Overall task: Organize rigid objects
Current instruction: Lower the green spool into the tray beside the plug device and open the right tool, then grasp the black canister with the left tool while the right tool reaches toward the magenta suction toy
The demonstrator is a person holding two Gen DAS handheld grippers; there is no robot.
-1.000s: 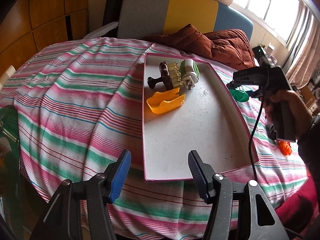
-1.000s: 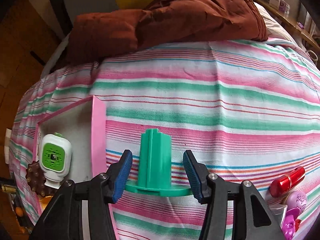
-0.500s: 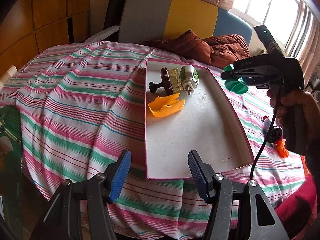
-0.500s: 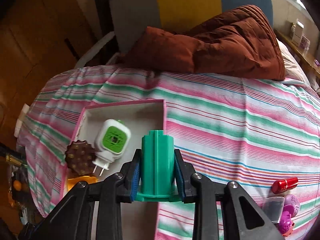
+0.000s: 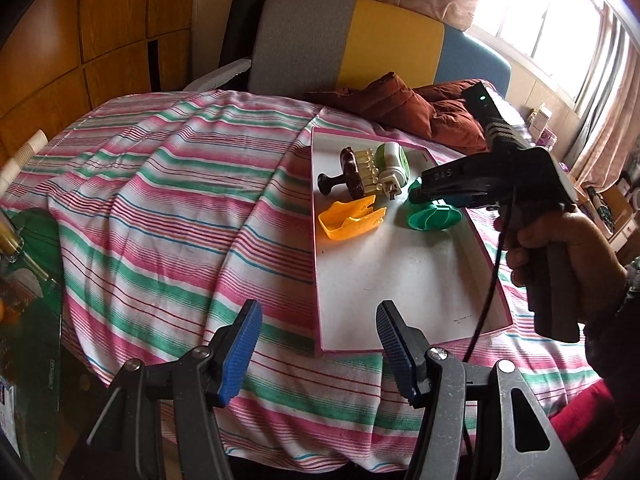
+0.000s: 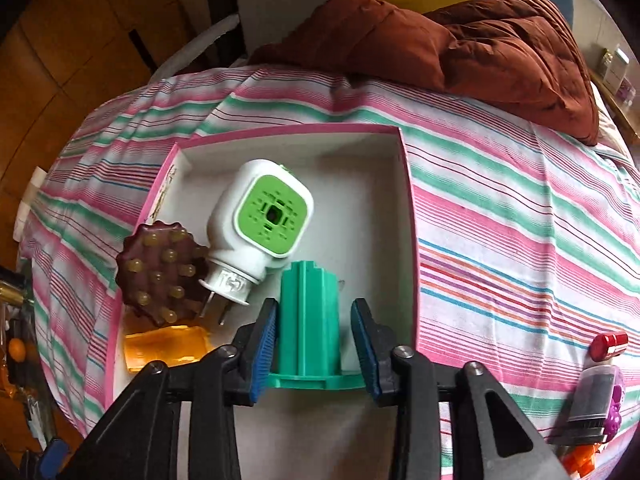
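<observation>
A pink-rimmed white tray [image 5: 404, 288] [image 6: 384, 216] lies on the striped cloth. In it are a brown studded brush [image 5: 352, 172] [image 6: 160, 272], a white and green plug-in device [image 5: 394, 162] [image 6: 260, 224] and an orange plastic piece [image 5: 352, 220] [image 6: 164, 346]. My right gripper [image 6: 313, 344] [image 5: 416, 196] is over the tray with a green spool [image 6: 308, 320] [image 5: 434, 218] between its fingers; the spool rests on the tray floor and the jaws stand slightly apart from it. My left gripper [image 5: 316, 340] is open and empty before the tray's near edge.
A brown jacket [image 6: 460, 40] lies at the back of the table. A red-capped tube [image 6: 600, 364], a purple toy [image 6: 614, 420] and an orange piece [image 6: 580, 460] lie on the cloth at the right. A chair [image 5: 344, 40] stands behind. A glass table [image 5: 28, 280] is at the left.
My right gripper closed on the green spool, lifted it from the cloth, carried it left into the tray and has now opened a little around it. The left gripper stayed put.
</observation>
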